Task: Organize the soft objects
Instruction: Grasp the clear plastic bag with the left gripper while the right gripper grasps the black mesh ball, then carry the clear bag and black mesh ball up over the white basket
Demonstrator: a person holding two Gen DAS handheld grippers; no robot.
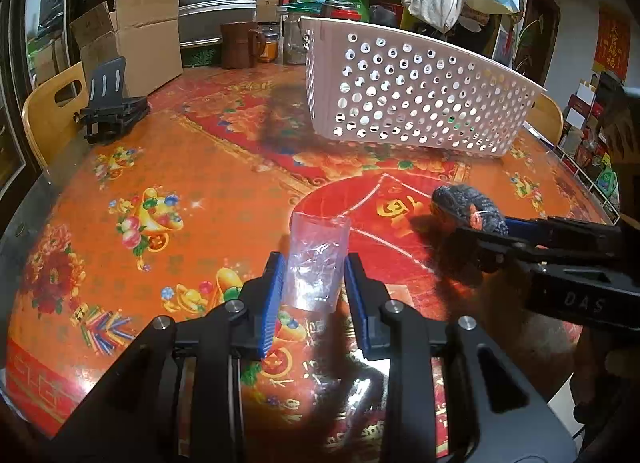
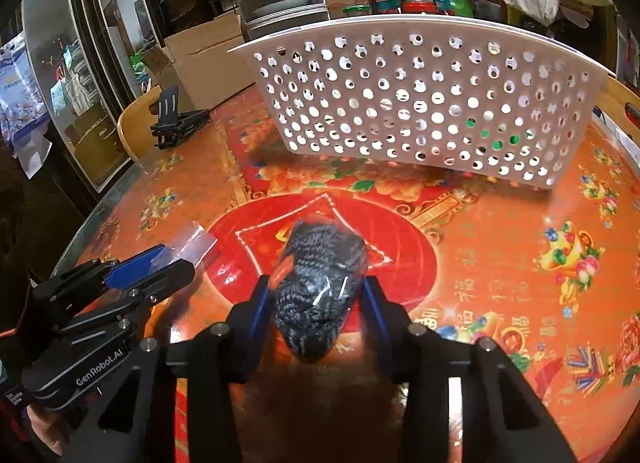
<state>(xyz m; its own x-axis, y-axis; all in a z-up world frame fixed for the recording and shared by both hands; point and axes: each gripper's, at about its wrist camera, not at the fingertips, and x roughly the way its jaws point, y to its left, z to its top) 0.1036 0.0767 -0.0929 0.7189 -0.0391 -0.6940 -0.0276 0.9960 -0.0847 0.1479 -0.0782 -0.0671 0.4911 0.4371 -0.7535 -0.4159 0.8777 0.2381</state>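
From the left wrist, my left tool (image 1: 314, 263) grasps a clear plastic bag (image 1: 316, 259) between its blue pads, above the red-patterned worktop (image 1: 192, 167). The white perforated basket (image 1: 408, 91) stands farther back, well apart. To the right, my right tool (image 1: 486, 229) pinches a dark knitted bundle (image 1: 466, 205).

From the right wrist, that bundle (image 2: 320, 287) sits clamped between the right tool's (image 2: 316, 295) pads, wrapped in clear film. My left tool (image 2: 160, 263), at lower left, grips the bag (image 2: 196, 243).

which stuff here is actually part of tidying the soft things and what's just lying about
Job:
- knitted bundle, between the right tool's fingers
- clear plastic bag, between the left tool's fingers
- white perforated basket

Lying about:
- cardboard box
- black stand
- brown mug
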